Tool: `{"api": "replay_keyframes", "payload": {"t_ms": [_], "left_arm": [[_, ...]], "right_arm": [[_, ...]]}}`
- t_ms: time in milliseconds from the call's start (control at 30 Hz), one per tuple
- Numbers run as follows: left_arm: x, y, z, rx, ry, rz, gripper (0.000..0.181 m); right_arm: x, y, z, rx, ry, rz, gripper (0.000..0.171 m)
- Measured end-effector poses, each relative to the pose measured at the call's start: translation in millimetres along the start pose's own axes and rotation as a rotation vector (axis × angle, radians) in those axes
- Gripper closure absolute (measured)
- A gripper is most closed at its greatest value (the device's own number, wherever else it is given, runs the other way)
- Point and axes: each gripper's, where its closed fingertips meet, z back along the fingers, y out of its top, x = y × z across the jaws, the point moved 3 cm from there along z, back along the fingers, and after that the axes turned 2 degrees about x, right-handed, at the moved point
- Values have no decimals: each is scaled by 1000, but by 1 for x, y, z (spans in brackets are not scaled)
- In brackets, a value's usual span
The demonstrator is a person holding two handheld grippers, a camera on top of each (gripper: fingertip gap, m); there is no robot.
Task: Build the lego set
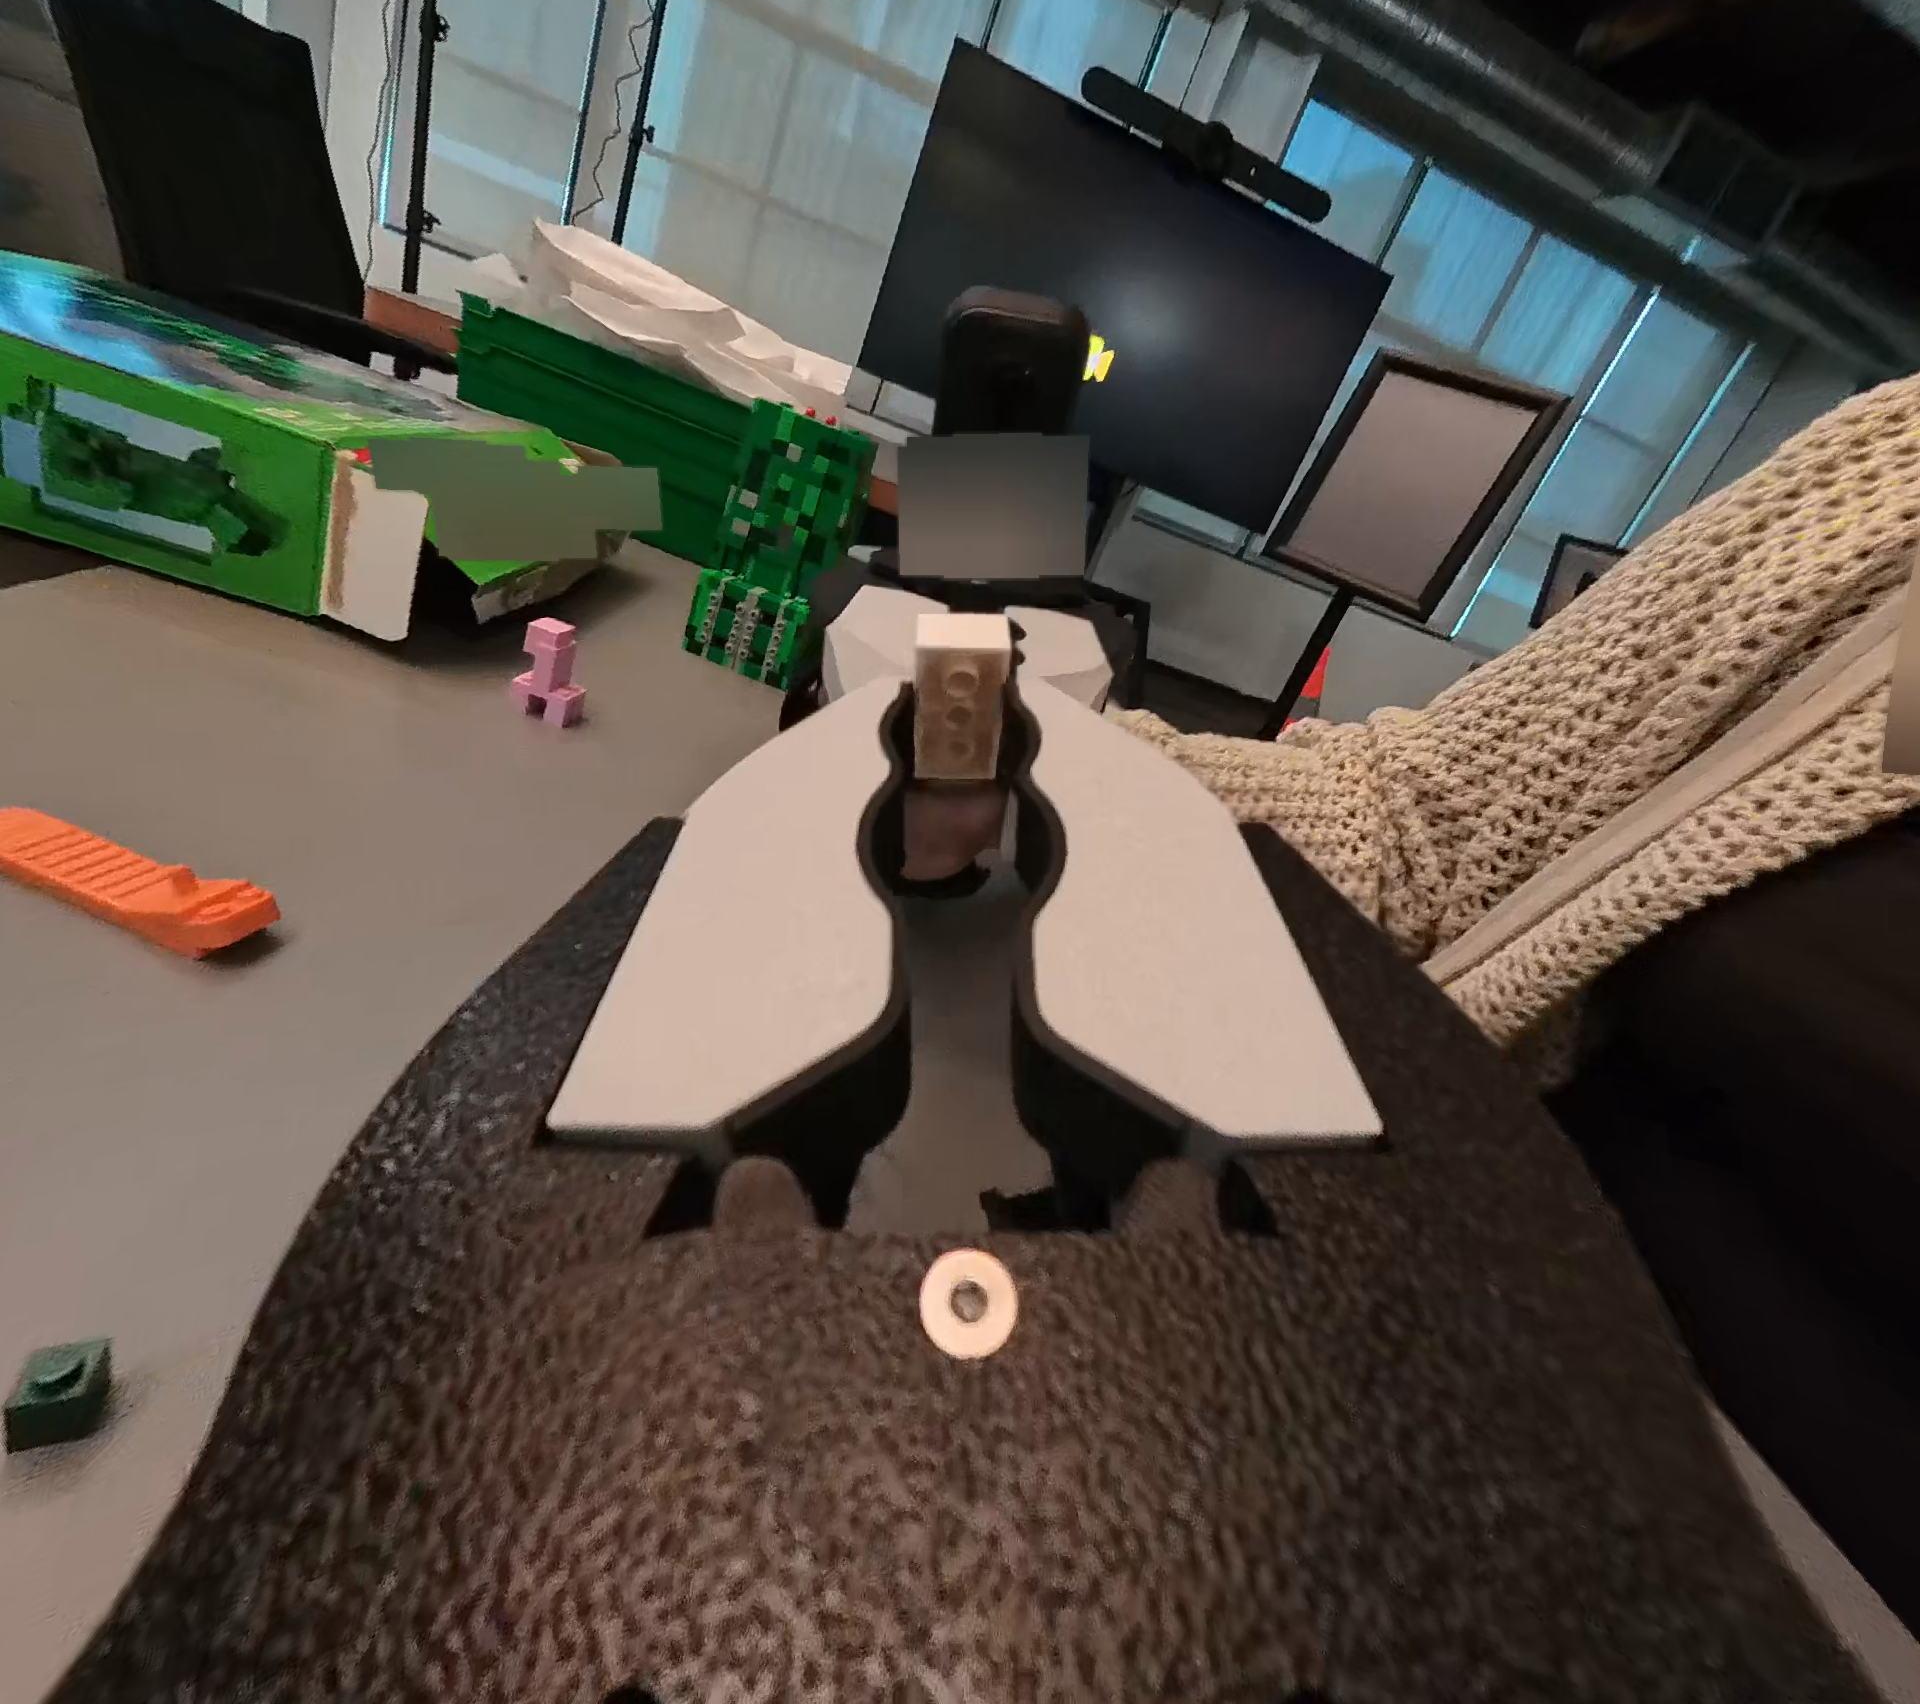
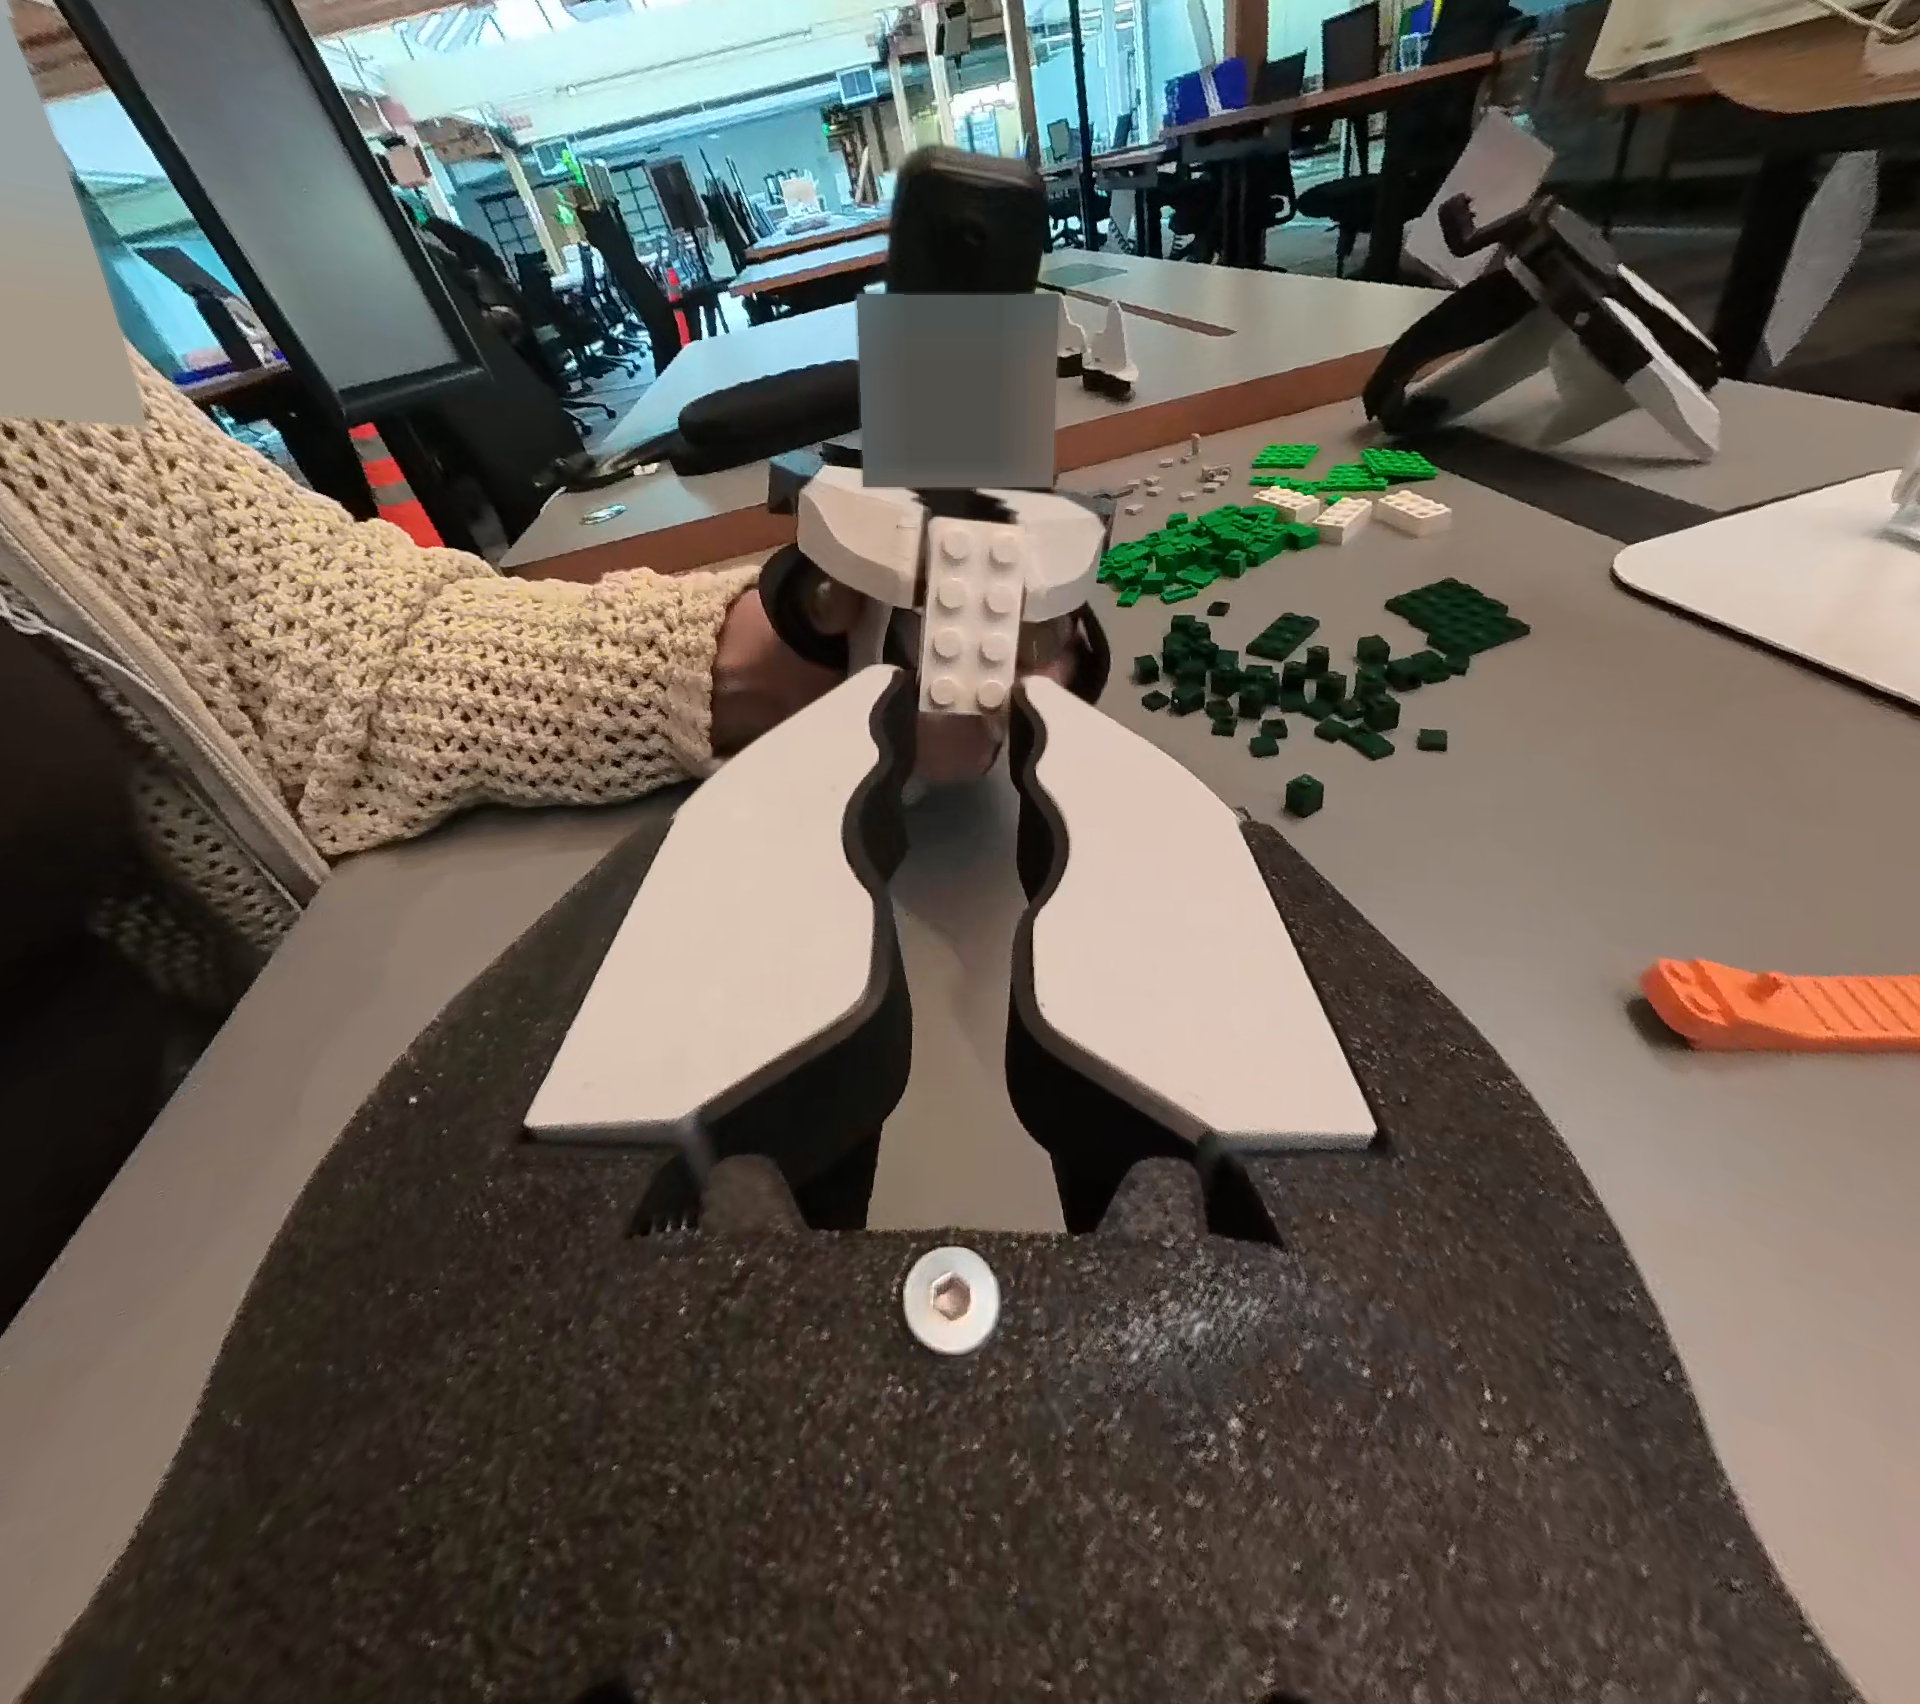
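My left gripper (image 1: 961, 724) is shut on a white brick (image 1: 961, 709) that stands upright with its hollow underside facing the camera. My right gripper (image 2: 961, 704) is shut on the lower end of a white two-by-four brick (image 2: 971, 615) whose studs face the camera. The two grippers face each other tip to tip above the grey table (image 2: 1455, 875). I cannot tell whether they hold one brick or two. A built green blocky figure (image 1: 779, 542) and a small pink figure (image 1: 549, 675) stand on the table. Loose light green (image 2: 1205, 553), dark green (image 2: 1299, 683) and white bricks (image 2: 1351, 511) lie in piles.
An orange brick separator (image 2: 1787, 1015) lies on the table and also shows in the left wrist view (image 1: 135, 885). A green set box (image 1: 208, 459) lies at the far left. A spare gripper (image 2: 1558, 355) and a white board (image 2: 1787, 594) sit far right. A person's knit sleeve (image 2: 364, 615) reaches in. Only a small space, under 4 cm, lies between the two pairs of fingers. Left tips and right tips are each some 25 cm from the small pink figure (image 1: 549, 675).
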Motion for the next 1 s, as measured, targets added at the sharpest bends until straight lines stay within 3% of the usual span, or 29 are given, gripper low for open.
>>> {"api": "replay_keyframes", "payload": {"t_ms": [100, 167, 367, 833, 933, 1000], "left_arm": [[0, -4, -3, -12, -5, 17, 157], [2, -4, -4, -5, -20, 1, 164], [4, 3, -2, 65, -29, -7, 157], [2, 4, -1, 54, -18, -10, 166], [-1, 3, 2, 48, -16, 18, 166], [-2, 3, 4, 48, -29, 42, 166]], "right_arm": [[-2, 0, -2, 3, 7, 12, 155], [-3, 0, -3, 7, 1, 18, 155], [-2, 5, -1, 38, 8, 2, 155], [-3, 5, -3, 44, 1, 24, 154], [7, 2, 12, -83, -89, 146, 129], [22, -7, 32, -240, -193, 245, 123]]}}
